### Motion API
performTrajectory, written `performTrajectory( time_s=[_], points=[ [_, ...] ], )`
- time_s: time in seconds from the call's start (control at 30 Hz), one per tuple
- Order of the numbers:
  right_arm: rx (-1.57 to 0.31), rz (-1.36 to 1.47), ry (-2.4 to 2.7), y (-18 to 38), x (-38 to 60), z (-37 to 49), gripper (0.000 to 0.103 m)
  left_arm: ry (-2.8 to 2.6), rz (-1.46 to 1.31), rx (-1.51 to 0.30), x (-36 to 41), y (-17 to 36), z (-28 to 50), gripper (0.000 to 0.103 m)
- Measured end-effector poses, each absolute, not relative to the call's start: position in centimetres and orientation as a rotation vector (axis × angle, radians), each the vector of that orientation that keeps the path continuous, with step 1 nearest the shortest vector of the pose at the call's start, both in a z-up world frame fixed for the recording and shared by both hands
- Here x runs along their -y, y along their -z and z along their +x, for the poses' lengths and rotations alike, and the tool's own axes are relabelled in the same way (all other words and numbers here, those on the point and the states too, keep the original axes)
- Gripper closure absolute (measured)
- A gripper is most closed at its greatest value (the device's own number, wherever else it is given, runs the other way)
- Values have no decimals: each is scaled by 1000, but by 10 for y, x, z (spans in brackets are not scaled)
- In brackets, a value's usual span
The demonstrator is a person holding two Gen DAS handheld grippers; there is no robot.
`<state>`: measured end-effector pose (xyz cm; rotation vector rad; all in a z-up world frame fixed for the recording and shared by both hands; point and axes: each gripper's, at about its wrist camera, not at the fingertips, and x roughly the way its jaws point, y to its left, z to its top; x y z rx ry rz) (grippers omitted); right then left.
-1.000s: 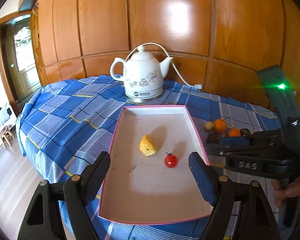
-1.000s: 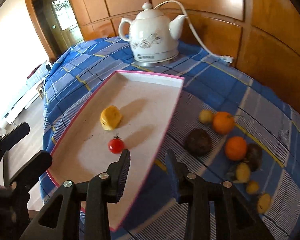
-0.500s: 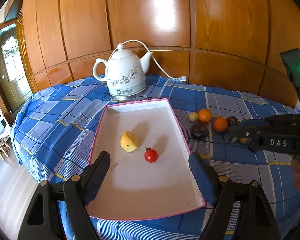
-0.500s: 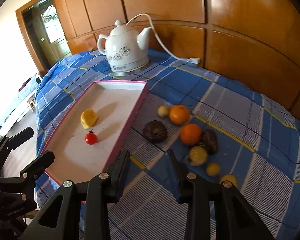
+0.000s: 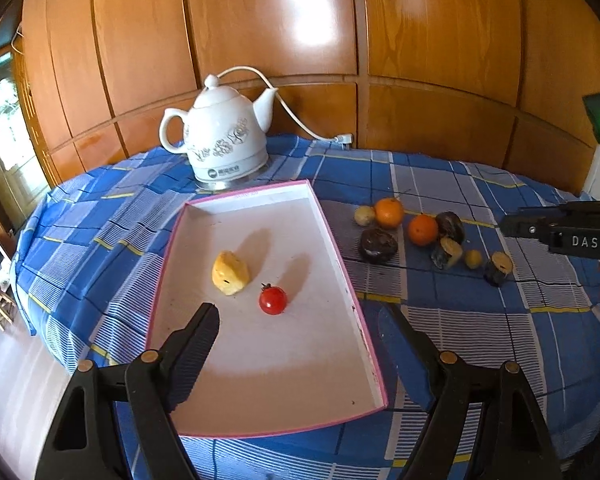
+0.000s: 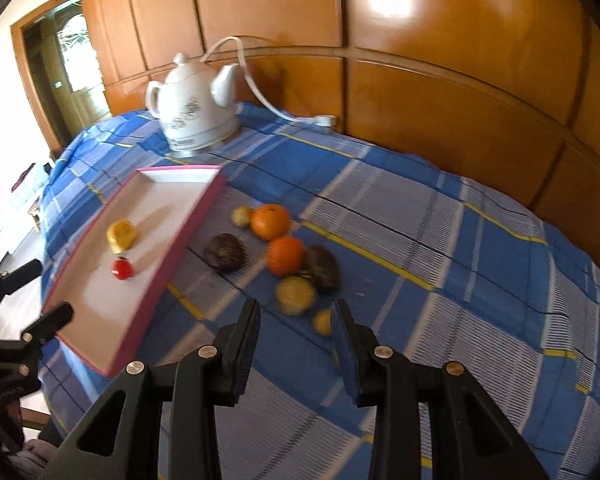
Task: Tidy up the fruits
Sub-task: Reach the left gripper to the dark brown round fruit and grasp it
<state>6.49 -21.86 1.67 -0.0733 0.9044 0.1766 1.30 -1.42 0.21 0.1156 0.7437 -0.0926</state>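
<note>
Right wrist view: right hand-held gripper (image 6: 296, 322) spread, nothing between the fingers, aimed over the loose fruit pile on the worktop (image 6: 440, 248). Small yellow fruit (image 6: 322, 322) just ahead, beside the inner face of the right-side finger; larger yellow fruit (image 6: 295, 295) directly beyond the gap. Two oranges (image 6: 271, 222) (image 6: 286, 255) further ahead, one dark fruit (image 6: 322, 267) touching the nearer orange, another dark fruit (image 6: 223, 252) ahead-left, near the tray wall. Spread setting judged to suit the approach: gap wide enough for one of the small fruits, so likely lined up for a pick from the near edge of the pile, where neighbours crowd least.

Left wrist view: left hand-held gripper (image 5: 298, 326) also spread and empty, held above the near end of the pink-rimmed tray (image 5: 342, 264). Yellow fruit piece (image 5: 230, 273) and cherry tomato (image 5: 273, 300) already lying inside the tray, just ahead of the fingertips, apart from each other. Position judged as standby: clear of the right-side pile, no contact with the tray.

Kettle (image 5: 224, 148) beyond the far end of the tray, cord trailing to the wall panel; not part of the sorting.

Judgement: task at an early stage, most fruit outside the tray. Risk: round fruit rolling on the cloth if nudged by a finger.
</note>
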Motion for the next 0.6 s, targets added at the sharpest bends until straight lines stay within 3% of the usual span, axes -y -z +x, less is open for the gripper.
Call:
performTrajectory(
  time_s=[0.17,0.23,0.4,0.6],
  points=[
    [-915,-39,-111,-11,253,69,66,140,148,-771,24,1,24,21],
    [-917,-2,-95,-7,263,70,66,163,164,-777,28,2,29,24],
    [-954,37,-89,4,270,72,66,263,192,-821,41,4,49,43],
    [-976,100,-82,5,280,76,66,367,227,-892,66,11,90,45]
  ],
)
